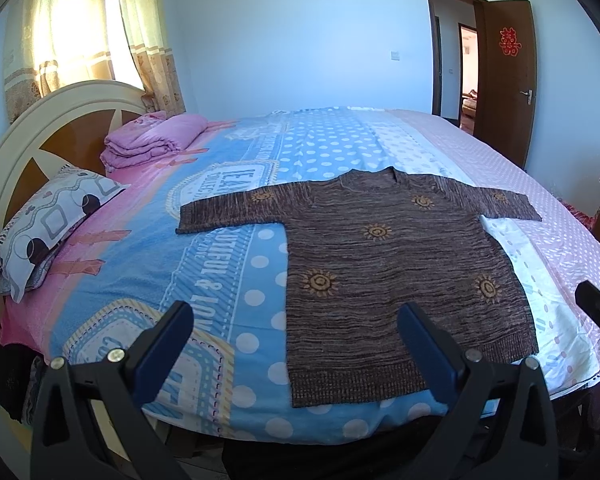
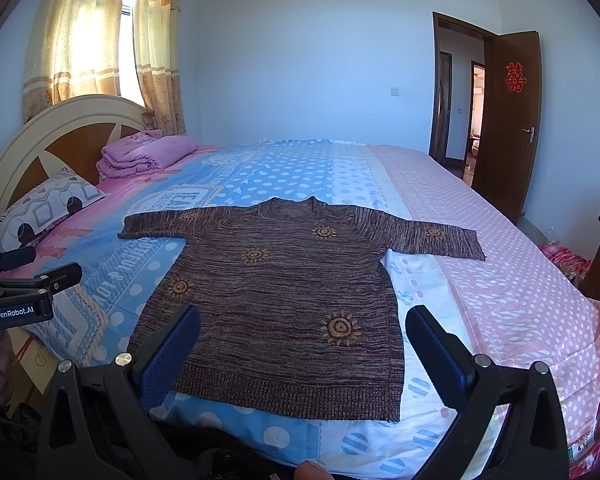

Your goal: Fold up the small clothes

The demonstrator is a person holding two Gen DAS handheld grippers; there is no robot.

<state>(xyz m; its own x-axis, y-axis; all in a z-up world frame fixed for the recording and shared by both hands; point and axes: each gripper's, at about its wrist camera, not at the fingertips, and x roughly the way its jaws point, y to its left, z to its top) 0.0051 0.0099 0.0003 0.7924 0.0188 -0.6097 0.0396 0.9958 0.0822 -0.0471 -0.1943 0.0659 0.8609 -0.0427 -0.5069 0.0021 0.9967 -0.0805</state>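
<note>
A brown knitted sweater (image 1: 400, 264) with yellow sun motifs lies flat on the bed, sleeves spread out to both sides, hem toward me; it also shows in the right wrist view (image 2: 284, 300). My left gripper (image 1: 296, 316) is open and empty, held above the near bed edge at the sweater's left hem corner. My right gripper (image 2: 304, 320) is open and empty, held just above the sweater's hem. The left gripper also shows at the left edge of the right wrist view (image 2: 32, 276).
The bed (image 1: 236, 264) has a blue, pink and white patterned sheet. A patterned pillow (image 1: 48, 224) and a folded pink blanket (image 1: 148, 140) lie by the headboard (image 1: 60, 120) at the left. An open brown door (image 2: 508, 120) stands at the far right.
</note>
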